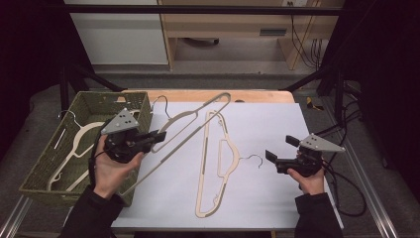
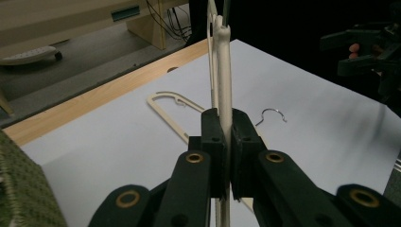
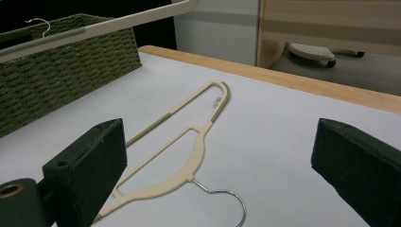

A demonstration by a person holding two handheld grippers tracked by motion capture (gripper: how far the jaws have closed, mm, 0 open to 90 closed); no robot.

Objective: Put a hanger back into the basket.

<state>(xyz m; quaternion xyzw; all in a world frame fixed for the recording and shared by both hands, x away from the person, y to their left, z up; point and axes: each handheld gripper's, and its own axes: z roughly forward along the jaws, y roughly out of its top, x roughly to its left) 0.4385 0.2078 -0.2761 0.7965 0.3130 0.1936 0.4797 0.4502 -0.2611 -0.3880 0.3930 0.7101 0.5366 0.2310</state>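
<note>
My left gripper (image 1: 159, 135) is shut on a beige hanger (image 1: 184, 141) and holds it tilted above the table, near the basket's right wall. In the left gripper view the pads (image 2: 213, 137) press on that hanger's thin edge (image 2: 223, 71). A second beige hanger (image 1: 202, 168) lies flat on the white sheet, its wire hook (image 1: 253, 158) pointing right. My right gripper (image 1: 278, 149) hovers just right of that hook, open with nothing between its fingers. In the right gripper view (image 3: 220, 158) the flat hanger (image 3: 198, 142) lies ahead of the jaws.
A green woven basket (image 1: 111, 93) stands at the table's left with more hangers (image 1: 79, 141) inside. The white sheet (image 1: 277, 119) covers most of the wooden table (image 1: 198, 94). Cables (image 1: 346, 193) trail off the right edge. Beyond the far edge are floor and furniture.
</note>
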